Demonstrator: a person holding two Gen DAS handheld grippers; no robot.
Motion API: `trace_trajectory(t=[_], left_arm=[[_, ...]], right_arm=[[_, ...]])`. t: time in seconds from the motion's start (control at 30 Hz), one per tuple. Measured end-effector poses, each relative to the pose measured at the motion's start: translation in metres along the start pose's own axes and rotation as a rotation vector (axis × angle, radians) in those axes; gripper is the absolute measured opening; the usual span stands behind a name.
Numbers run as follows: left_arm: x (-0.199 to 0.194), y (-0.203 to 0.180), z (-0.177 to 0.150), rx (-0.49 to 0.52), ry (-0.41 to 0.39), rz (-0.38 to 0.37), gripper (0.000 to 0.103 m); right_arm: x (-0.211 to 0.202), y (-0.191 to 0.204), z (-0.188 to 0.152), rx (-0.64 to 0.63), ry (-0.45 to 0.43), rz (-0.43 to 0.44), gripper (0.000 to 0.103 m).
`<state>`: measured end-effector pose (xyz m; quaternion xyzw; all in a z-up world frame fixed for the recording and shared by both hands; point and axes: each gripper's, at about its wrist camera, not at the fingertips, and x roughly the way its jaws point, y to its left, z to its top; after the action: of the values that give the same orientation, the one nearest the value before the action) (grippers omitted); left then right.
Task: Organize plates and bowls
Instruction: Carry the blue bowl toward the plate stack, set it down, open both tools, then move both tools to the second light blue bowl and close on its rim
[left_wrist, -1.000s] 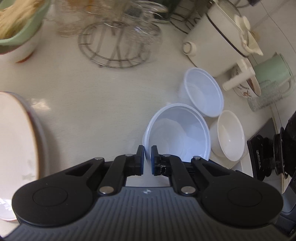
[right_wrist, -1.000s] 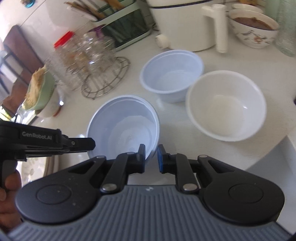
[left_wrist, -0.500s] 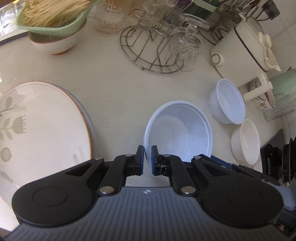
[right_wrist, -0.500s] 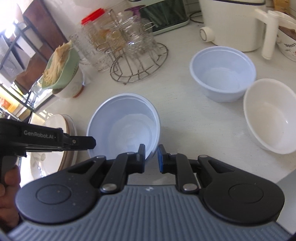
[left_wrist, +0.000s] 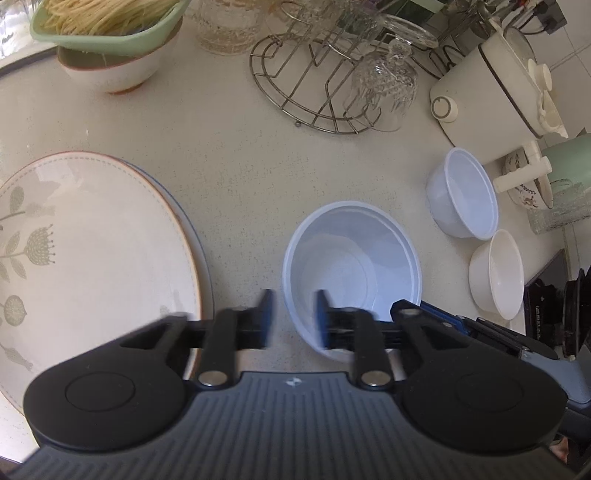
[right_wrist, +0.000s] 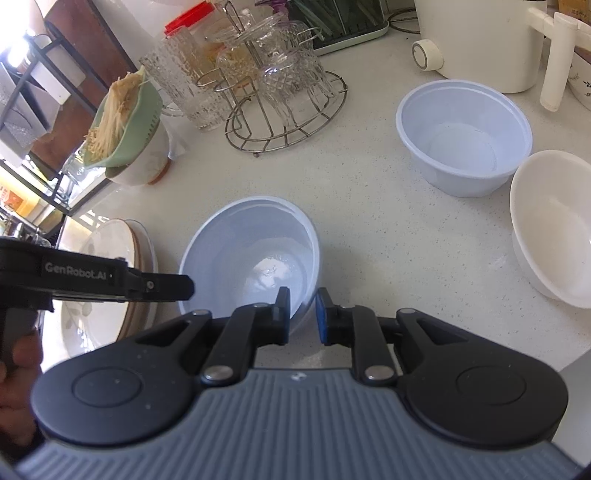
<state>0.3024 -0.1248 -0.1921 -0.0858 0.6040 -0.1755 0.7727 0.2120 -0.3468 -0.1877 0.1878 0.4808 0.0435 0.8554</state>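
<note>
My left gripper (left_wrist: 291, 319) has just been opening – its jaws now stand apart astride the near rim of the blue bowl (left_wrist: 351, 273), pads clear of it. My right gripper (right_wrist: 303, 315) pinches the same bowl's rim, jaws almost together. The bowl sits on the worktop (left_wrist: 229, 158) just beside the plates (left_wrist: 85, 251); two more bowls (right_wrist: 465, 136) stand well apart.

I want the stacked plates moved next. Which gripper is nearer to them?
Left. The left gripper hangs right beside the stacked plates; the right gripper straddles the pale blue bowl's far rim.
</note>
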Motion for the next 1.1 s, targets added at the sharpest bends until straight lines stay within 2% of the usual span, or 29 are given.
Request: trace_trajectory(t=[0.03, 0.13, 0.27, 0.43, 0.57, 0.8, 1.1], left_arm=[[-0.002, -0.001, 0.000, 0.016, -0.013, 0.016, 0.045], [-0.007, 0.001, 0.001, 0.038, -0.027, 0.026, 0.045], [-0.019, -0.001, 0.005, 0.065, -0.060, 0.031, 0.045], [-0.035, -0.006, 0.017, 0.051, -0.096, -0.027, 0.045], [-0.054, -0.019, 0.029, 0.093, -0.135, -0.065, 0.045], [-0.088, -0.047, 0.045, 0.169, -0.212, -0.135, 0.045], [-0.094, -0.068, 0.058, 0.218, -0.235, -0.184, 0.045]], right_arm=[[-0.001, -0.001, 0.001, -0.003, -0.002, 0.007, 0.023], [-0.007, -0.001, 0.002, -0.001, -0.021, 0.001, 0.038], [-0.019, 0.002, 0.006, -0.015, -0.060, -0.015, 0.038], [-0.041, -0.003, 0.021, 0.016, -0.119, -0.012, 0.038], [-0.062, -0.002, 0.033, 0.021, -0.170, -0.033, 0.038], [-0.096, 0.007, 0.049, -0.050, -0.264, -0.109, 0.038], [-0.115, 0.004, 0.060, -0.030, -0.339, -0.141, 0.038]])
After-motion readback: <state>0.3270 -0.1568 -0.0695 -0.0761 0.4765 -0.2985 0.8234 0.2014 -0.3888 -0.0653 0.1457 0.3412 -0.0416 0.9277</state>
